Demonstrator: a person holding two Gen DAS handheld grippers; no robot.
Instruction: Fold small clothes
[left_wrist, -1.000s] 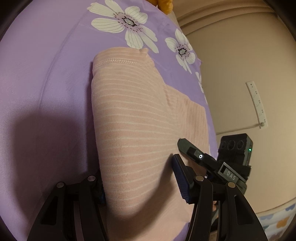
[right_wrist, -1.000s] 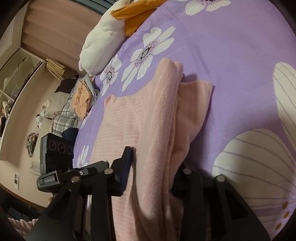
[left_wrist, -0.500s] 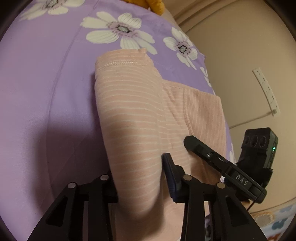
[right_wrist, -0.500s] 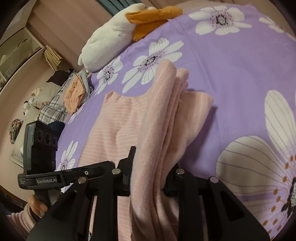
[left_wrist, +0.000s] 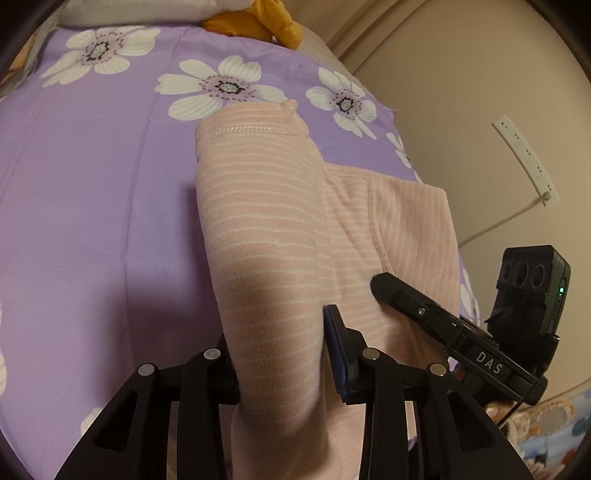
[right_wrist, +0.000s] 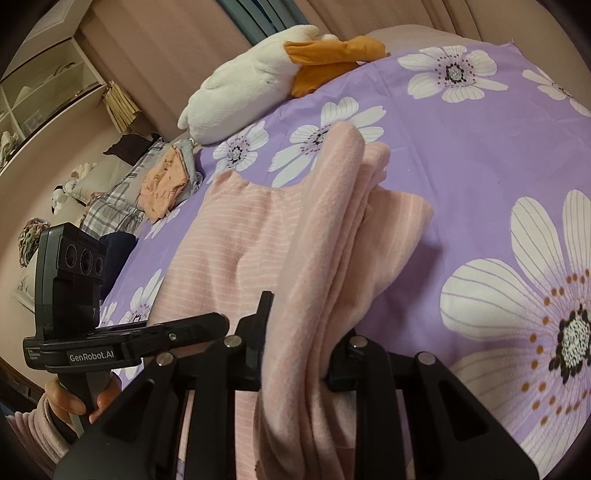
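A pink striped garment (left_wrist: 258, 221) lies on a purple flowered bedsheet (left_wrist: 92, 203), its near edge lifted off the bed. My left gripper (left_wrist: 280, 354) is shut on a thick fold of the garment's left side. In the right wrist view the same garment (right_wrist: 236, 236) shows, and my right gripper (right_wrist: 299, 350) is shut on a bunched fold of its right side. The right gripper's body (left_wrist: 480, 350) shows at the right of the left wrist view; the left gripper's body (right_wrist: 85, 332), held by a hand (right_wrist: 70, 402), shows at the left of the right wrist view.
A white and orange plush toy (right_wrist: 273, 74) lies at the head of the bed. A pile of other clothes (right_wrist: 162, 184) sits at the bed's far left edge. A wall with a white power strip (left_wrist: 524, 158) runs along the bed's right side.
Both grippers have closed on the garment's folds and risen, lifting its near edge off the sheet. More of the bed's far end has come into both views.
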